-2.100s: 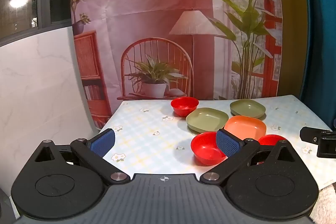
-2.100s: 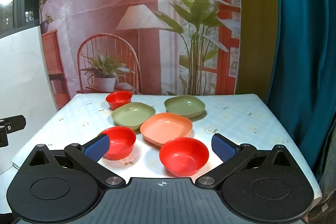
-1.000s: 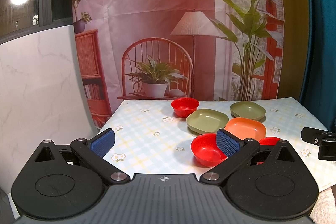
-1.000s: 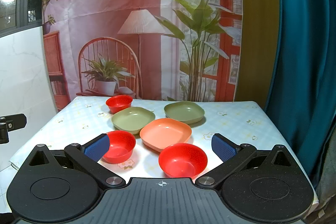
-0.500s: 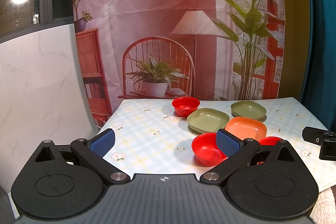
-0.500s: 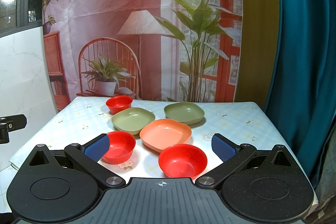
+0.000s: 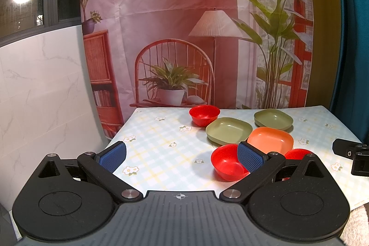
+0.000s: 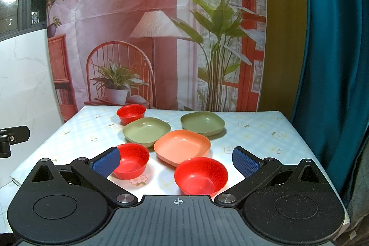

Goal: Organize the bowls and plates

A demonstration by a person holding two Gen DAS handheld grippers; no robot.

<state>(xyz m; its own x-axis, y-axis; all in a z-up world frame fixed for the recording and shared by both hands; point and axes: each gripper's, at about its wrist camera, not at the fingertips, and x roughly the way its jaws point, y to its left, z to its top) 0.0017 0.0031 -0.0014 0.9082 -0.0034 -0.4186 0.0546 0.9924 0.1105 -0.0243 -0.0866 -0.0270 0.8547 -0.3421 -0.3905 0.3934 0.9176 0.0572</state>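
Six pieces of plastic tableware lie loose on the checked, flower-printed tabletop [image 8: 253, 130], none yet stacked or grouped; judged from that, the sorting has hardly begun. Seen from the right wrist camera, with the salmon-orange square plate [image 8: 182, 145] as the centre of the clock: the nearer olive-green square plate [image 8: 146, 130] sits at about ten o'clock, touching or just beside it; the farther olive-green square plate [image 8: 202, 122] sits at one o'clock; the far small red round bowl [image 8: 131, 113] lies beyond, at eleven; the left red round bowl [image 8: 132, 160] lies at eight; the near red round bowl [image 8: 200, 175] lies at five, closest to the camera. The right tongs [image 8: 176, 161] are spread wide and hold nothing, the near red bowl lying between the fingers' lines but below them; the left tongs [image 7: 182, 155] likewise gape wide and empty, above the tabletop's left side. Left to do, by this reckoning: nest three bowls, pile three plates.
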